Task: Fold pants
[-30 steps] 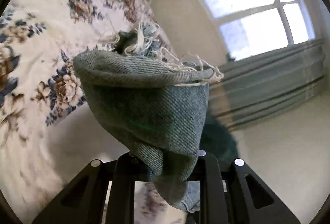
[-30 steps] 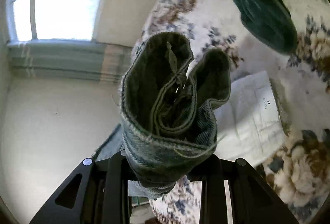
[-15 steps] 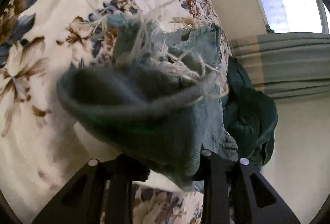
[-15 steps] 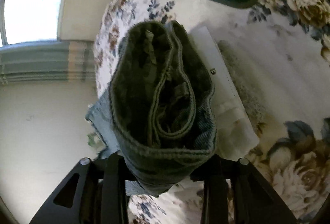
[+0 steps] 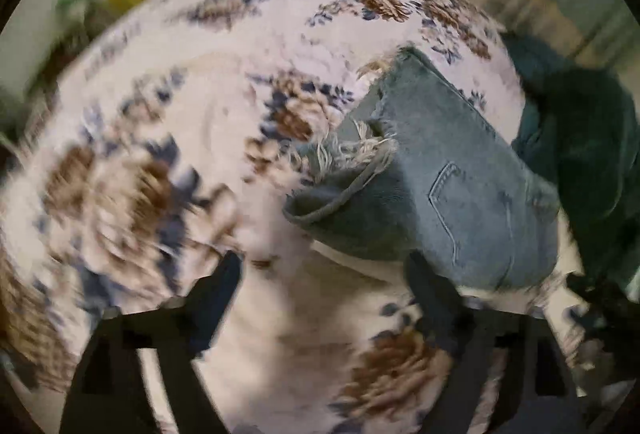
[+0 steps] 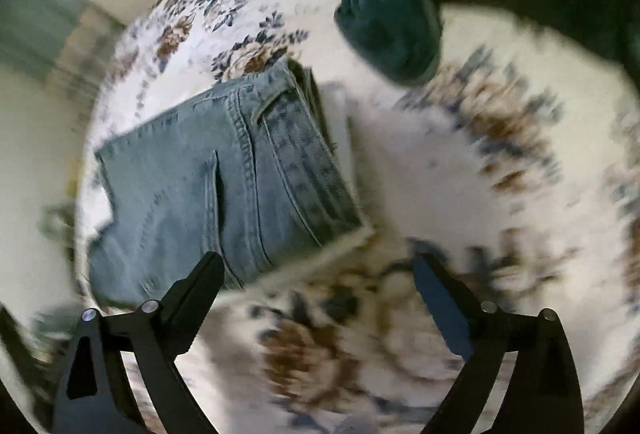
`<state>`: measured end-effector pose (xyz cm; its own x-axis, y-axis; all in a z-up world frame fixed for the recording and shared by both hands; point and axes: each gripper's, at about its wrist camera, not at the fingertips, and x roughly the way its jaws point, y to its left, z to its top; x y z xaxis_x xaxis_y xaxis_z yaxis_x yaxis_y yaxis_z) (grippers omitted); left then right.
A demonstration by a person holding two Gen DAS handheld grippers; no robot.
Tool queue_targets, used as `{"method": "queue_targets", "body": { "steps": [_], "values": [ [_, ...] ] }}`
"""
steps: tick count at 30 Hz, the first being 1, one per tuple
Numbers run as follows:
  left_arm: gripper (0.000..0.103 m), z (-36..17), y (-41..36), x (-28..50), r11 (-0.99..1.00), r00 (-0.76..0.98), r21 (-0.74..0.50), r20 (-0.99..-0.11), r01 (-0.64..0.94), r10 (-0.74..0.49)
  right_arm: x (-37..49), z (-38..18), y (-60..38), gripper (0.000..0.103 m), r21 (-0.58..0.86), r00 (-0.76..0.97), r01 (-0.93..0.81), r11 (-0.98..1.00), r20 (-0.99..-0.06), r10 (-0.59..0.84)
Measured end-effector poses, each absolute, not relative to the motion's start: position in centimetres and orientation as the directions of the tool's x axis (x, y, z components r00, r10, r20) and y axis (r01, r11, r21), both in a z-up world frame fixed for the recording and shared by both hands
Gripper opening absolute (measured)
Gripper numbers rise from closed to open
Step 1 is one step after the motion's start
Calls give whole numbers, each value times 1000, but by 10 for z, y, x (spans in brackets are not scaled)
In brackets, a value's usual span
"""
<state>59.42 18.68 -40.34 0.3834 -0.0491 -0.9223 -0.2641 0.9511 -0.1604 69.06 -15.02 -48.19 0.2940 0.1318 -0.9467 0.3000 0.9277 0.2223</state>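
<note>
The folded light-blue jeans (image 5: 440,186) lie on the floral bed cover (image 5: 192,138), on top of a folded white garment (image 6: 340,122). Their frayed hems (image 5: 352,150) face the left wrist view. The waistband and a pocket show in the right wrist view (image 6: 240,174). My left gripper (image 5: 324,274) is open and empty, just in front of the jeans' near edge. My right gripper (image 6: 320,274) is open and empty, just right of the waistband corner. Both views are blurred.
A dark green garment (image 5: 580,138) lies bunched beyond the jeans; it also shows at the top of the right wrist view (image 6: 400,14). The bed's edge, a pale wall and striped curtains (image 6: 36,26) lie behind.
Both grippers let go of the jeans and opened. The jeans went from hanging in the jaws to lying folded on the white garment. Both grippers pulled back.
</note>
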Motion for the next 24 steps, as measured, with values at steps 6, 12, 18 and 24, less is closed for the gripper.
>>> {"method": "queue_targets", "body": {
  "steps": [6,12,18,24],
  "values": [
    [99,-349,165,572,983,426,-53,-904,-174,26,636,-399,-125,103,15,371,226,974,-926,-72],
    [99,-279,142,521,993,493,6,-868,-119,65,566,-317,-119,103,-15,435,205,979,-894,-105],
    [99,-213,127,452,996,569,15,-820,-91,65,481,-232,-110,103,-25,515,172,985,-850,-112],
    [99,-146,121,367,997,643,0,-764,-79,51,390,-156,-105,103,-17,589,149,989,-802,-102]
  ]
}}
